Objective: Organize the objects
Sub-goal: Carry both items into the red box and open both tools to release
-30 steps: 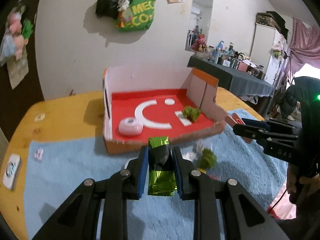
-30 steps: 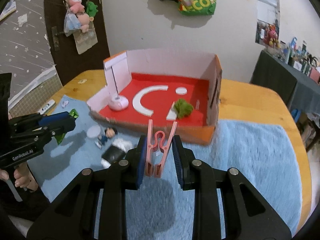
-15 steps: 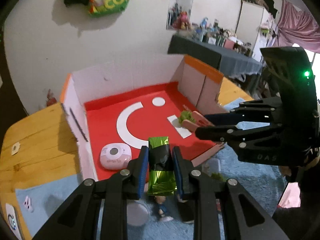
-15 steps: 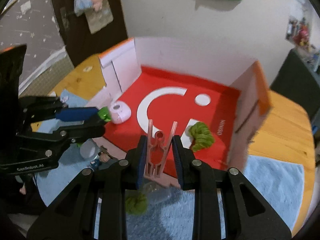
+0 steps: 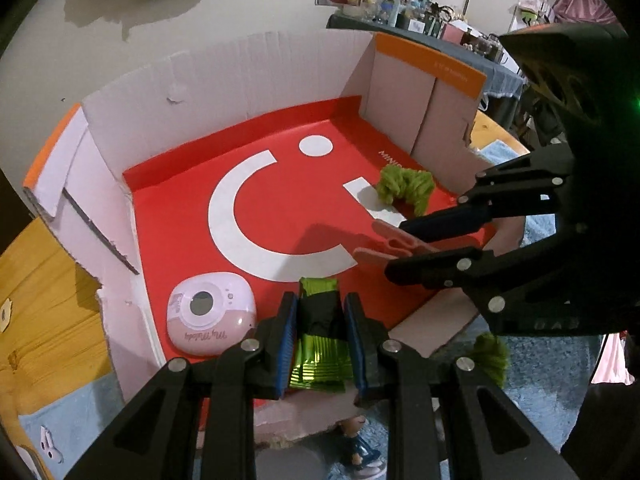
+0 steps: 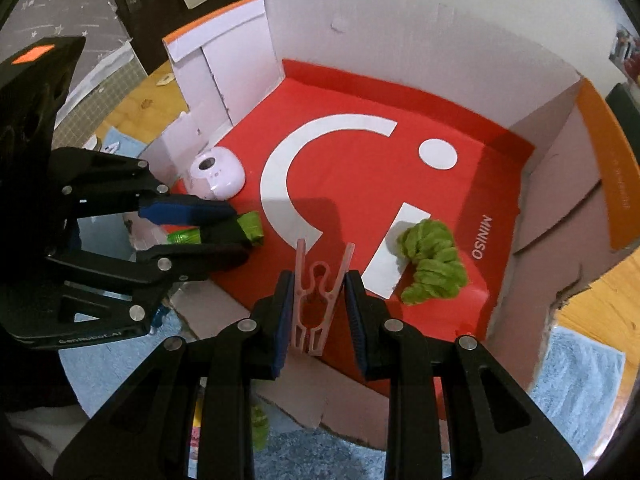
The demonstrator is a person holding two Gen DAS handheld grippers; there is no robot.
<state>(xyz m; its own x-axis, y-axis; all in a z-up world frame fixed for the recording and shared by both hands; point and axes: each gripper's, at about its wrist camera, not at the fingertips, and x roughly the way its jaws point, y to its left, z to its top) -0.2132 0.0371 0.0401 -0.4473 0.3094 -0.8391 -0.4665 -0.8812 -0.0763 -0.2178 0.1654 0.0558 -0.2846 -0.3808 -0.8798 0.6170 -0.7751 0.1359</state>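
Observation:
An open cardboard box with a red floor lies on the table. My left gripper is shut on a shiny green packet and holds it over the box's front edge; it also shows in the right wrist view. My right gripper is shut on a pink clothes peg above the box floor near the front; the peg also shows in the left wrist view. Inside the box lie a pink round device at the left and a green yarn bundle at the right.
A blue towel covers the wooden table in front of the box. On it lie a small doll figure, another green yarn tuft and a small white item. The box walls stand on three sides.
Both grippers moved forward from above the towel to over the box, each still holding its object. The box now fills both views.

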